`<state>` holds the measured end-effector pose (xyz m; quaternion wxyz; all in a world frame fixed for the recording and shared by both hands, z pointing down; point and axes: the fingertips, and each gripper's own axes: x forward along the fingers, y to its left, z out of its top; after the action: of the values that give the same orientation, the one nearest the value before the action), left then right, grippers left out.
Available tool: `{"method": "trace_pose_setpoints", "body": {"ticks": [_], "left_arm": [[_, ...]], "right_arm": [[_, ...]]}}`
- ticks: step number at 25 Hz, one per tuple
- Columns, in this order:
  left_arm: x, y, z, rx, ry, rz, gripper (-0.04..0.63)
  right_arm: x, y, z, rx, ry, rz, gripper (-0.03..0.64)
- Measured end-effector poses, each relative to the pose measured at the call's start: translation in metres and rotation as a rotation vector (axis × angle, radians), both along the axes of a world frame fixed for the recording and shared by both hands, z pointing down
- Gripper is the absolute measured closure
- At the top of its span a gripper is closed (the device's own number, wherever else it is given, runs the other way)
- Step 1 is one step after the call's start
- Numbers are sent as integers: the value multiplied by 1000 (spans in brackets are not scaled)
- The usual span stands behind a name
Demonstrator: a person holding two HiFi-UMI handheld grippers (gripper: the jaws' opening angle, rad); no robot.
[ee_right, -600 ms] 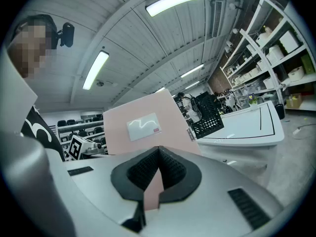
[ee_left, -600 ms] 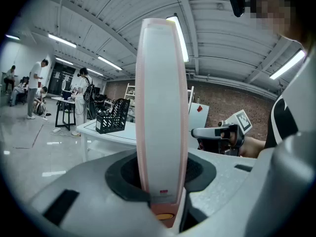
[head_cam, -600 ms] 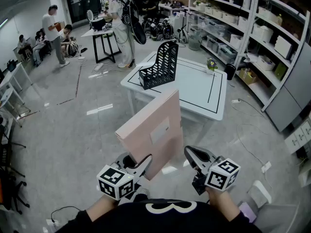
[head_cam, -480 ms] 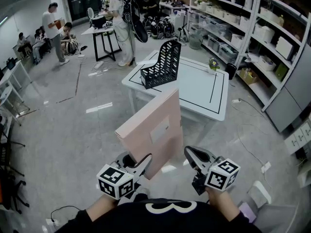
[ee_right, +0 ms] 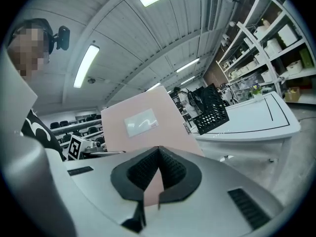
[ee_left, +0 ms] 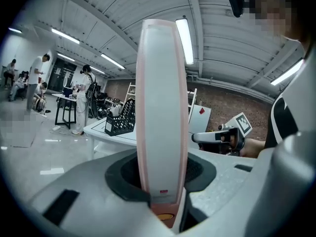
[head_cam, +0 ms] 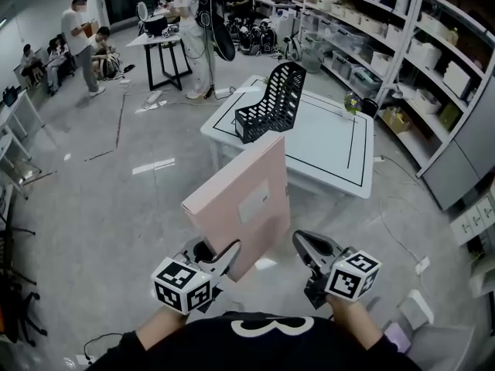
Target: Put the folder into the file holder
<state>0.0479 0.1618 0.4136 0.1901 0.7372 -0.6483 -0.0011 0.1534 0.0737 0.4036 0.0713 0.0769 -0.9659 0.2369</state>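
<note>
One upright folder (head_cam: 240, 207), left tongs (head_cam: 223, 257) clamping, near-level

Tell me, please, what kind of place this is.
Probably a laboratory or workshop hall: tall metal shelves holding storage boxes, a white table marked with black lines, and people busy around a far work table.

Pink folder (head_cam: 241, 207) (pale label pocket on its face) stands on end in mid-air, leaning slightly, its lower edge clamped in the left tongs (head_cam: 226, 255). Black mesh file holder (head_cam: 272, 105) sits upright on the white worktop (head_cam: 329, 141), well beyond the folder.
</note>
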Motion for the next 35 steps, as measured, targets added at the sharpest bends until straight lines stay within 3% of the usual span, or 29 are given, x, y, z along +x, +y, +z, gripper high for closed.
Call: {"method": "trace_pose_setpoints", "body": {"ticks": [11,18,28,35], "left_arm": [[-97,-17,-2,32,-37,53,448],[-121,-39,15,8,-34,71,448],[-165,-105,28,-5,-52,88,448],[-213,-168,18,-2,-54,93,448]], "right_arm": [[-80,-2,-4,49,28,55,614],[-91,-24,12,14,45,108,614],[-137,-103,34,-29,34,129,614],[-190,-172,25,-1,20,94,614]]}}
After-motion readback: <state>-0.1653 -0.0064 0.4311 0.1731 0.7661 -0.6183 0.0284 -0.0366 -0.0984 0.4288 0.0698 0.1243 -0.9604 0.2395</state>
